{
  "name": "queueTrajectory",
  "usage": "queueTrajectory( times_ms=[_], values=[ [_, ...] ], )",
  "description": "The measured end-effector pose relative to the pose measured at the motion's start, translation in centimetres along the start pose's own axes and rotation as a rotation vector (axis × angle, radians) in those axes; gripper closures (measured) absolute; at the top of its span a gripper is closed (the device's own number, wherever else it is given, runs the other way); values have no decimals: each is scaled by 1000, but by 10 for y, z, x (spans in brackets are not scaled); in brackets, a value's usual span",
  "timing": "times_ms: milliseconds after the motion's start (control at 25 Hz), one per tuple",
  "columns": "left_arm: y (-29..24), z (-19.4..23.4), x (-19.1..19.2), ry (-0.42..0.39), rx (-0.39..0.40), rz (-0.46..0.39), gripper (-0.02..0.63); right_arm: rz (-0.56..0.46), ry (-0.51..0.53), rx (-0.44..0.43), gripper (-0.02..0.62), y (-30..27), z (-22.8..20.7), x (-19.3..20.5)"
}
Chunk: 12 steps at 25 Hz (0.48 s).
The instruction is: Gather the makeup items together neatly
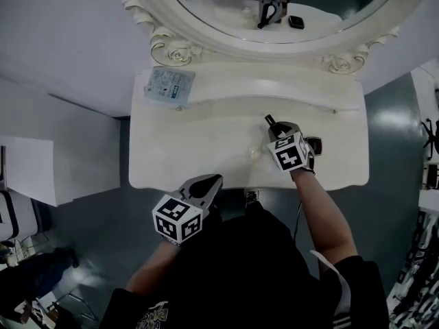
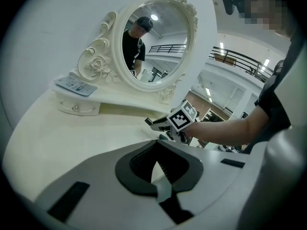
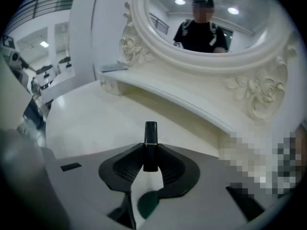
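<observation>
My right gripper [image 1: 280, 130] is over the right part of the white vanity table [image 1: 199, 142], shut on a slim black lipstick tube [image 3: 150, 133] that stands up between its pads. The tube's tip [image 1: 269, 120] pokes out beyond the jaws toward the mirror. A small dark compact [image 1: 315, 144] lies on the table just right of that gripper. My left gripper [image 1: 211, 182] hangs at the table's front edge, jaws together with nothing in them. From the left gripper view [image 2: 157, 143], the right gripper [image 2: 156, 123] shows ahead over the tabletop.
An oval mirror [image 1: 274, 9] in a carved white frame stands at the back, reflecting a gripper and a small black item. A blue-and-white packet [image 1: 169, 86] lies on the raised shelf at the back left. Grey floor surrounds the table.
</observation>
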<state>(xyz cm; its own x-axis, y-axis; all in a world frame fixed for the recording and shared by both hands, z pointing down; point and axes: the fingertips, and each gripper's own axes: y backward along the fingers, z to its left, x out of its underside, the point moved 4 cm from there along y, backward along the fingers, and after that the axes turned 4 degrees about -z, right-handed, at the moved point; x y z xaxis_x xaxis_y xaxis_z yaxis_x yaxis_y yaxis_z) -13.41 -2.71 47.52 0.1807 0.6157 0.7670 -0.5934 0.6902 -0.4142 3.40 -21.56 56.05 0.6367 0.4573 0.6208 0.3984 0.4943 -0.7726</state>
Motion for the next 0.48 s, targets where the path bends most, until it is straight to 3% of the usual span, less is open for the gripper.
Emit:
queueTrajectory(
  times_ms=[200, 480],
  values=[
    [-3, 0, -3, -42, 78, 36, 598, -77, -412, 101, 488, 27, 27, 28],
    [-4, 5, -3, -74, 159, 84, 598, -3, -510, 190, 488, 26, 58, 55]
  ],
)
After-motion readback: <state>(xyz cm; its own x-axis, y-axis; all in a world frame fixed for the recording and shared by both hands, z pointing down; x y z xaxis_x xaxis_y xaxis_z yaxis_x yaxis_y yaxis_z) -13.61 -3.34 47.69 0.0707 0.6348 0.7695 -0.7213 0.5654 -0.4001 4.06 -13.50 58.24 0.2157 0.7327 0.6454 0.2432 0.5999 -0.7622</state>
